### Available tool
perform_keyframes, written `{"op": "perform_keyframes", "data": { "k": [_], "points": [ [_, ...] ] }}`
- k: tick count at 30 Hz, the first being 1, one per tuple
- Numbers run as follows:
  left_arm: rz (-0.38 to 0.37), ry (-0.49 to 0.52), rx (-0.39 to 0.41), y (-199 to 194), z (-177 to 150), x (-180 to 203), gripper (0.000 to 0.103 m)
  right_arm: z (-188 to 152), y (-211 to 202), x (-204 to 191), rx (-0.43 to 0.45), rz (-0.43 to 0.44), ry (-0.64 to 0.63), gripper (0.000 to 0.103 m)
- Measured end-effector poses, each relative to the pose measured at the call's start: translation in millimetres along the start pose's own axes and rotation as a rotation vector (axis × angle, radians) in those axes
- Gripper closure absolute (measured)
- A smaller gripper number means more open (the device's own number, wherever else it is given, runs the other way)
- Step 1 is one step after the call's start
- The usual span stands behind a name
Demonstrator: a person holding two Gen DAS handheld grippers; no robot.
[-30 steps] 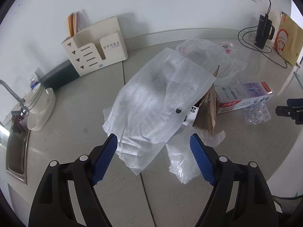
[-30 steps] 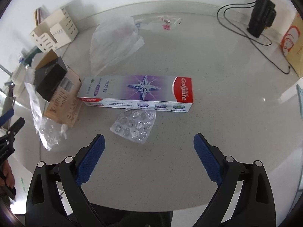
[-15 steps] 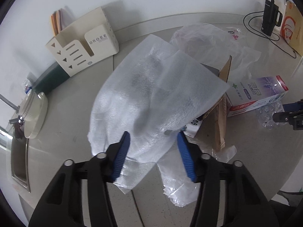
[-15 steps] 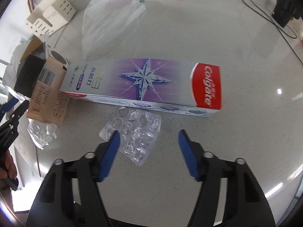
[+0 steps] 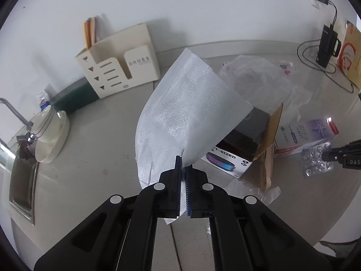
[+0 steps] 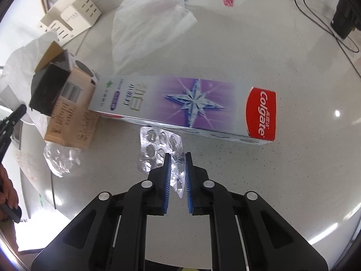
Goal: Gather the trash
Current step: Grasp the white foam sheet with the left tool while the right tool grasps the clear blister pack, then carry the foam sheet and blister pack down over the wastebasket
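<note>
My left gripper [image 5: 183,169] is shut on a white foam sheet [image 5: 180,113] and holds it lifted above the counter. My right gripper [image 6: 177,158] is shut on an empty silver blister pack [image 6: 155,149], which also shows in the left wrist view [image 5: 315,160]. A Colgate toothpaste box [image 6: 185,108] lies just beyond the blister pack. An open cardboard box [image 6: 70,117] with a black carton [image 5: 241,142] inside lies to its left. Clear plastic wrap [image 6: 61,160] lies by the cardboard box. A thin plastic bag [image 6: 149,22] lies farther back.
A cream desk organizer [image 5: 119,70] stands against the wall. A sink [image 5: 20,180] with a white bowl [image 5: 52,137] is at the left. A black charger with cable [image 5: 327,45] and a brown envelope [image 5: 349,54] are at the back right.
Both grippers closed. The left one took hold of the foam sheet and raised it, uncovering the black carton. The right one moved forward and closed on the blister pack.
</note>
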State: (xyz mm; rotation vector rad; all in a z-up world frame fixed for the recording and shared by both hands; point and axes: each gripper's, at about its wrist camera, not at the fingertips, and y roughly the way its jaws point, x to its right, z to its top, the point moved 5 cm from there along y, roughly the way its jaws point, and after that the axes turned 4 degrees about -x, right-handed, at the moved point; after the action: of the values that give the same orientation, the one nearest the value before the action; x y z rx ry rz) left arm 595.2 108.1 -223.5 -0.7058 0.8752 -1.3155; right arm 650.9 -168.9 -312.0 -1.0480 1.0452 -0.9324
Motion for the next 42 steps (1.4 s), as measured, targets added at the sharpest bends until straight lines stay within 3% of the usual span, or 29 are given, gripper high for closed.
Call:
{"op": "perform_keyframes", "data": {
  "k": [10,15,21,29,32,35,42],
  "points": [
    [-0.030,-0.063,0.100,-59.6,-7.6,-37.6,0.101,-15.1,-36.2,-35.6,0.095,-0.045,0.015,0.097],
    [-0.077,-0.093,0.125,-75.9,-28.2,-44.5,0.101,-51.1,-59.0,-41.9,0.136,-0.046,0.065,0.097],
    [-0.078,-0.107,0.120,-92.6,-59.4,-43.8,0.101,-91.6,-73.9,-45.1,0.155,-0.046,0.069,0.097],
    [-0.017,-0.112,0.167,-150.1,-103.5,-15.3,0.101,-145.3,-86.4,-41.9,0.196,0.007,-0.007,0.097],
    [0.018,-0.160,0.152,-168.6,-131.7,-3.5,0.101,-178.7,-91.9,-32.4,0.196,0.029,-0.033,0.097],
    [0.006,-0.212,0.118,-184.5,-168.1,15.8,0.101,-219.5,-95.3,-19.3,0.184,0.052,-0.042,0.097],
    [-0.004,-0.111,0.047,-190.6,-241.0,75.7,0.101,-292.0,-70.2,2.2,0.094,0.058,-0.049,0.097]
  ]
}}
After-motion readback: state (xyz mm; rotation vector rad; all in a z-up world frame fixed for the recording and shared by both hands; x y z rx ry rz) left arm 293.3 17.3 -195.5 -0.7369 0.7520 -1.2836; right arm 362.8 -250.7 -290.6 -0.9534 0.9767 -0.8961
